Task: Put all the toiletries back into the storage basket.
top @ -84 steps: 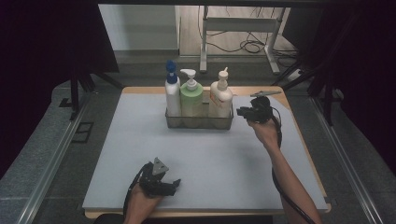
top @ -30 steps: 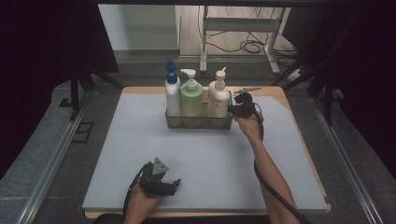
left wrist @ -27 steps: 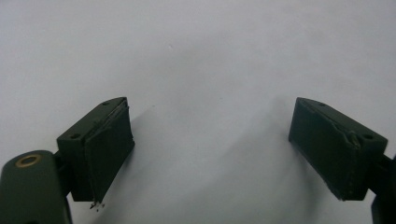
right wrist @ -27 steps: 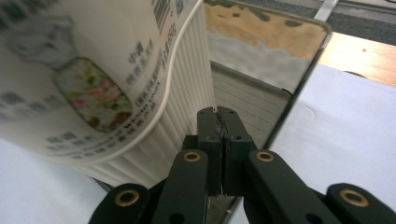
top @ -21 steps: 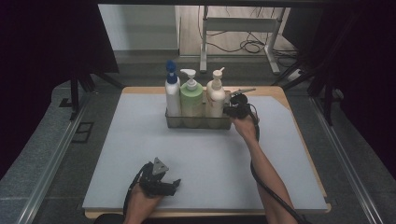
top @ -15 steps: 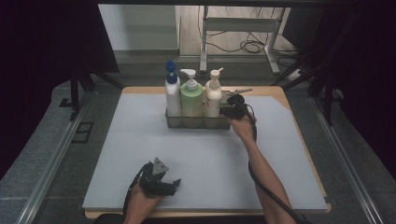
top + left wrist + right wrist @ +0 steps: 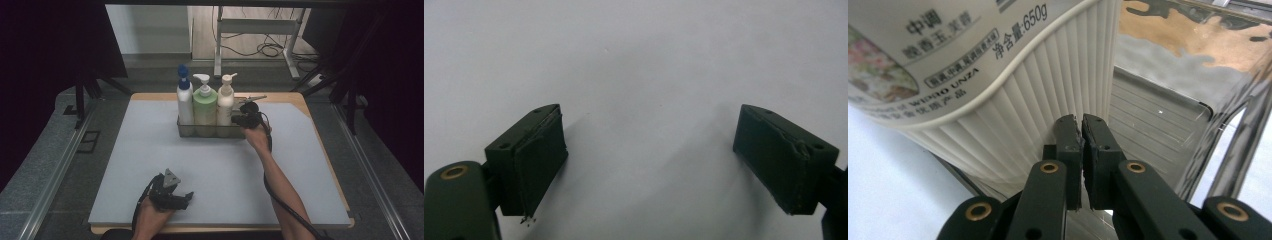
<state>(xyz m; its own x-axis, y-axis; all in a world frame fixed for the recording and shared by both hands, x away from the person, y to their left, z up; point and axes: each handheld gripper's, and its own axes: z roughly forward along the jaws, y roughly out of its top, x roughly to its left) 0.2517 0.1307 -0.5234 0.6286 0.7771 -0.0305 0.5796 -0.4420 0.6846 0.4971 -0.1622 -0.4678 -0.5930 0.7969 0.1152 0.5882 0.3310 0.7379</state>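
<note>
Cream bottle [image 7: 226,106] pushed left against green bottle [image 7: 205,109]; right tool [image 7: 243,120] pinched empty, left tool [image 7: 181,199] wide

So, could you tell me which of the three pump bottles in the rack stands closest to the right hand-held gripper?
The cream-white bottle at the rack's right end; the right hand-held gripper is beside it, while the green bottle and blue-capped bottle stand farther left.

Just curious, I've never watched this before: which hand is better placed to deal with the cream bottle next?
The right. The right gripper, jaws shut, sits against the cream bottle in the clear caddy. The left gripper rests open at the table's near edge.
</note>
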